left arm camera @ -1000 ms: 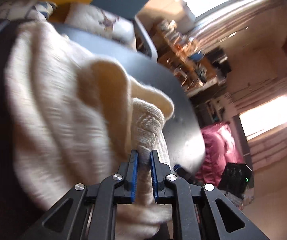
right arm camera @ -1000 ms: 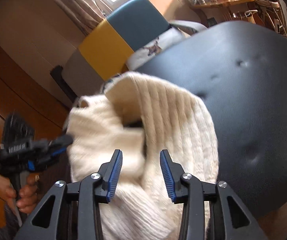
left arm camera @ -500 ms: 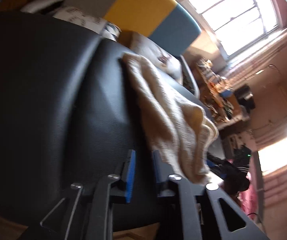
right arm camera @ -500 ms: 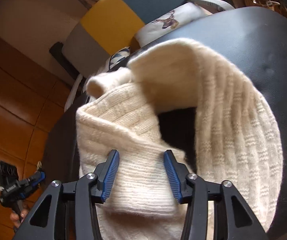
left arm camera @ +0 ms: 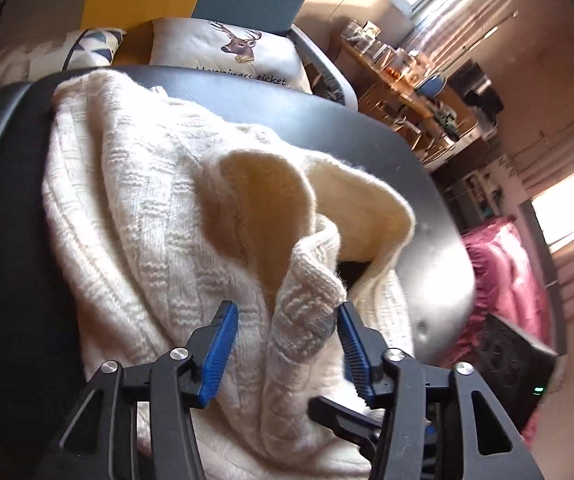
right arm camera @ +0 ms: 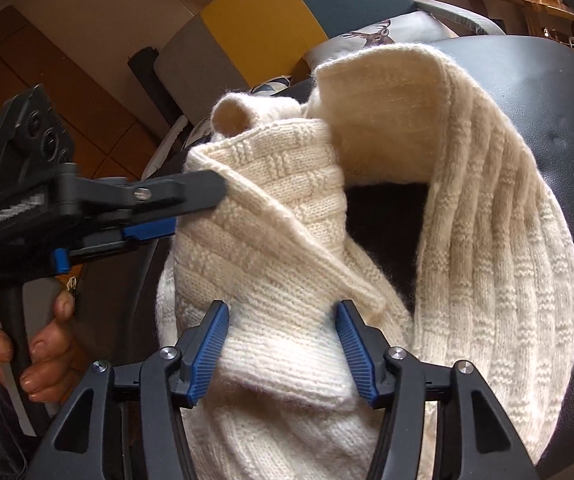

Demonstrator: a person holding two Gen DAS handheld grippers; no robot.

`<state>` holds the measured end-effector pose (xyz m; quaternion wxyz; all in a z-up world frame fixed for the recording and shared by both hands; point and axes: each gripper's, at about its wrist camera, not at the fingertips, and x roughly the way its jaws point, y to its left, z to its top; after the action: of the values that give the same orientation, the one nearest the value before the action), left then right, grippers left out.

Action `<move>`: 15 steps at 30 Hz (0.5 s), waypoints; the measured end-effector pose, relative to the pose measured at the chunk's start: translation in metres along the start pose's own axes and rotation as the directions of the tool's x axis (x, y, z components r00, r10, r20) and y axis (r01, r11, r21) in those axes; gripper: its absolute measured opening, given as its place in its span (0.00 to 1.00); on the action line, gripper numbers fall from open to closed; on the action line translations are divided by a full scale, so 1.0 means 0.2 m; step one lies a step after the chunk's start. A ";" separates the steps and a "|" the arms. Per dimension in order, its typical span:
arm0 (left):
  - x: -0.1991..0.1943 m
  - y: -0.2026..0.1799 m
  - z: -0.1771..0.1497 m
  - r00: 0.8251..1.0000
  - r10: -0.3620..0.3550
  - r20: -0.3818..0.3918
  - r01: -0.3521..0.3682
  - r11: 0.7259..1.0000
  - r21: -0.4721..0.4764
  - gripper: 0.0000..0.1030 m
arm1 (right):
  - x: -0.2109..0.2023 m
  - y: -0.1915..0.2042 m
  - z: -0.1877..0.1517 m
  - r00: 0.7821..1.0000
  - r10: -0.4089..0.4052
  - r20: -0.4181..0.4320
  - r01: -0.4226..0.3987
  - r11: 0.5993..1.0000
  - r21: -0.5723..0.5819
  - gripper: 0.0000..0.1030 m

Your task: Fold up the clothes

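A cream knit sweater [left arm camera: 159, 208] lies bunched on a round black leather seat [left arm camera: 367, 140]. My left gripper [left arm camera: 287, 344] is open, and an upright fold of the knit stands between its blue pads [left arm camera: 221, 344] without being clamped. My right gripper [right arm camera: 283, 344] is also open, its jaws standing on either side of a thick folded edge of the sweater [right arm camera: 287, 240] low on the seat [right arm camera: 547, 100]. In the right wrist view the left gripper [right arm camera: 191, 212] comes in from the left, held by a hand [right arm camera: 39, 360], its fingers touching the sweater's left edge.
Behind the seat stands a chair with a yellow and blue back [right arm camera: 263, 20] and a deer-print cushion [left arm camera: 243, 52]. A cluttered wooden shelf [left arm camera: 399, 76] and pink bedding [left arm camera: 507, 280] lie to the right. Wood panelling [right arm camera: 47, 80] is on the left.
A second ago my left gripper was shut on a sweater fold. It let go, swung out beside the seat, and has come back open over the sweater. The right gripper stayed open and moved closer.
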<state>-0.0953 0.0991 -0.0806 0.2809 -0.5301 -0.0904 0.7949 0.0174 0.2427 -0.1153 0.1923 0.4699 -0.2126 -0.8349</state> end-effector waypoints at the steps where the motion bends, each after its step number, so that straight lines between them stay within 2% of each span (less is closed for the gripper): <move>1: 0.02 -0.01 0.00 1.000 0.016 -0.001 -0.016 1.000 0.021 0.16 | 0.00 -0.02 0.00 1.000 0.011 -0.003 -0.011 1.000 0.005 0.56; 5: -0.02 0.05 -0.02 1.000 -0.012 0.026 0.013 0.999 -0.032 0.13 | -0.06 -0.10 0.03 0.999 0.043 0.012 -0.043 0.998 0.040 0.56; 8: -0.12 0.14 -0.05 0.995 -0.064 0.071 0.070 0.994 -0.086 0.13 | -0.13 -0.13 0.10 0.998 0.022 0.056 -0.024 0.999 0.029 0.56; 13: -0.35 0.29 -0.13 0.984 -0.071 0.161 0.090 0.990 -0.109 0.13 | -0.14 -0.09 0.28 0.984 -0.118 0.131 0.125 0.991 -0.049 0.56; 15: -0.40 0.36 -0.17 0.982 -0.068 0.176 0.093 0.987 -0.134 0.13 | -0.04 -0.07 0.41 0.980 -0.148 0.133 0.159 0.984 -0.083 0.56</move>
<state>-0.0678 -0.0081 -0.0635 0.2659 -0.4746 -0.1916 0.8169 -0.0519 0.2731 -0.0783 0.1352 0.4216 -0.1481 -0.8843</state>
